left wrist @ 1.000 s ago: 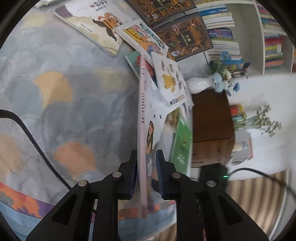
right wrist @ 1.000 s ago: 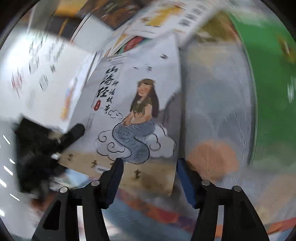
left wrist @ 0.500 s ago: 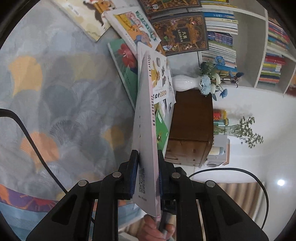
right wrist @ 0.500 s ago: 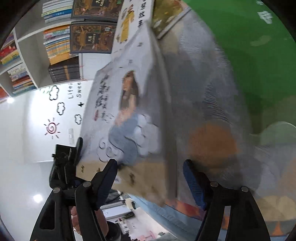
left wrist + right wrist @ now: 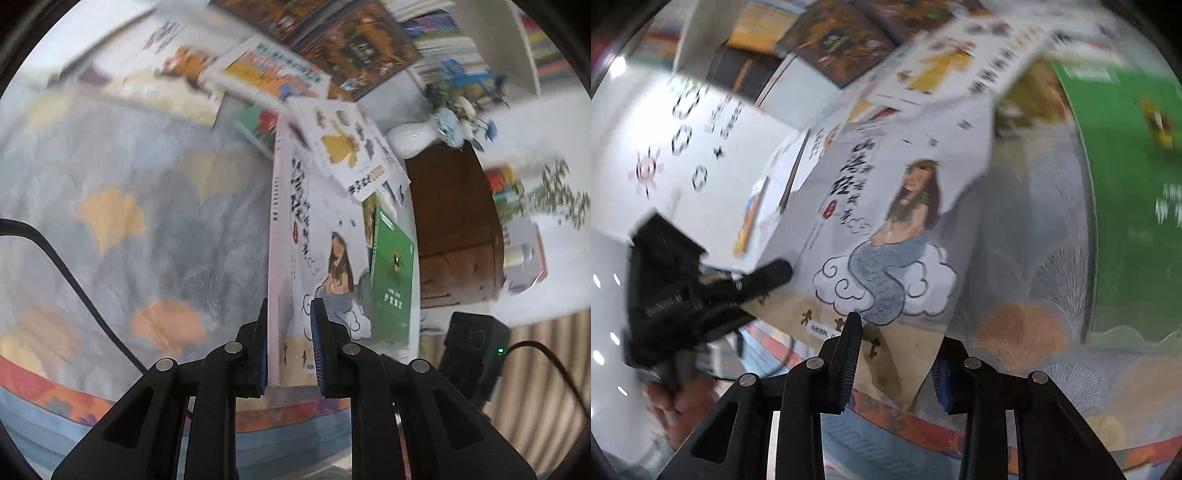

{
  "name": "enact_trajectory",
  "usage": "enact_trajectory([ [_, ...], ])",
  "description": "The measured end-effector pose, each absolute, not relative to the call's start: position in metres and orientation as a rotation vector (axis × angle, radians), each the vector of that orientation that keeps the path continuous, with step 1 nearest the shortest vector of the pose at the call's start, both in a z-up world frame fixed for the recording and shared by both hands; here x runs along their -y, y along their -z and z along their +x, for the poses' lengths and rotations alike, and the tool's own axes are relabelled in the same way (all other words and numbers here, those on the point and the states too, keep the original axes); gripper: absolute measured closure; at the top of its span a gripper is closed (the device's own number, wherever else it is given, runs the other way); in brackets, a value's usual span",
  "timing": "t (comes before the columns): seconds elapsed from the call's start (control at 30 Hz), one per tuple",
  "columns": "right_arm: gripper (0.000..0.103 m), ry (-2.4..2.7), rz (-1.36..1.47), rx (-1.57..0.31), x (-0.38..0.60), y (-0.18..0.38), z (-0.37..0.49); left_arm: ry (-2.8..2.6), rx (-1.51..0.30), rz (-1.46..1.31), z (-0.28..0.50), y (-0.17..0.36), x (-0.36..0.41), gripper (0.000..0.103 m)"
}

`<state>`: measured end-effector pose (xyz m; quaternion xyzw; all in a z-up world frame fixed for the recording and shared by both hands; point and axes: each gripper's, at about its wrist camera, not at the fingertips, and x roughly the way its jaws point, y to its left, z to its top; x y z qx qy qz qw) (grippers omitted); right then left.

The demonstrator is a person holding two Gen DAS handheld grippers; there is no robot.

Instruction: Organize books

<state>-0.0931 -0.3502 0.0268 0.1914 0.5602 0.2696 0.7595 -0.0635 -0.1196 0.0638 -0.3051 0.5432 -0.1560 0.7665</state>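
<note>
Blurring both views, left tongs (image 5: 288, 347) pinching mermaid book (image 5: 321, 258) at its spine edge, right tongs (image 5: 894, 354) just closing on its lower corner — raised off patterned bedspread (image 5: 129, 221), shelf (image 5: 524, 44) books unreadable.

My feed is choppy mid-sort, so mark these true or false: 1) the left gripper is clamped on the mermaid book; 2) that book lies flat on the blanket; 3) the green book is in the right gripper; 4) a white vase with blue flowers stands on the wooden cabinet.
1) True: the left gripper pinches the mermaid book.
2) False: it is lifted, standing on edge above the blanket.
3) False: the green book lies beyond; the right gripper, jaws just closing, straddles the mermaid book's corner.
4) True: white vase, wooden cabinet.
</note>
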Motion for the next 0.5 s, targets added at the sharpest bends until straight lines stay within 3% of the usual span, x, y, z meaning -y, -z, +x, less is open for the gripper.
enact_trajectory([
  [0.2,0.068,-0.582,0.217,-1.16,0.319,-0.053,-0.115,0.433,-1.129,-0.434,-0.071,-0.094,0.133,0.089],
  [0.5,0.069,-0.613,0.165,-1.055,0.269,-0.1,-0.124,0.476,-1.027,-0.452,-0.067,-0.131,0.078,0.089],
])
